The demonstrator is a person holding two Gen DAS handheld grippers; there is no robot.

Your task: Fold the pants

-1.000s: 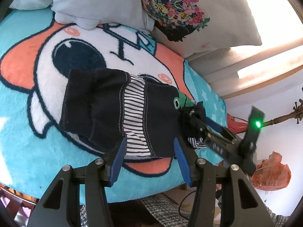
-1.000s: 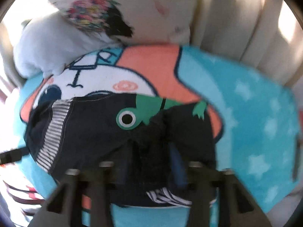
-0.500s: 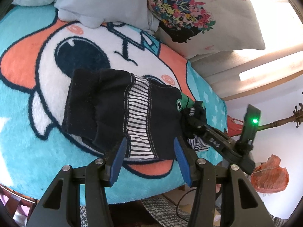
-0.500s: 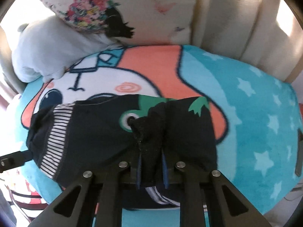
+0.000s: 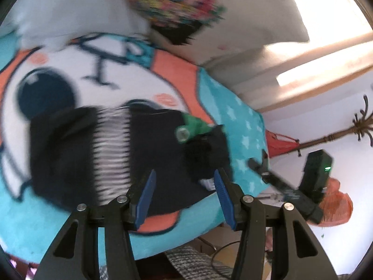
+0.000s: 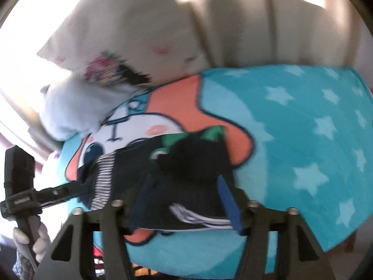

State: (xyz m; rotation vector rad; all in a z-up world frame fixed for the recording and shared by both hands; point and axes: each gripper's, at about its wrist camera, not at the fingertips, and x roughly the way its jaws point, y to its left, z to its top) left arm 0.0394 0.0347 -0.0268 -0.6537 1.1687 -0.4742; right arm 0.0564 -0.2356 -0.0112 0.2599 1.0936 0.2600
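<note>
Left tool [image 5: 184, 194] at 6 o'clock, blue pads apart, released, nothing gripped. Right tool [image 6: 186, 200] at 6 o'clock, jaws opening, dark cloth between pads, not pressed. Pants [image 5: 116, 158], dark with striped panel and green frog patch, lie bunched mid-frame on turquoise cartoon blanket [image 6: 314, 140] on bed. Pillows [image 6: 130, 53] at 12 o'clock.

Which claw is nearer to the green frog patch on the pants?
Right. The right claw, opening with nothing pinched, sits by the bunched end under the green frog patch. The left claw is beside the striped part of the pants, farther away.
</note>
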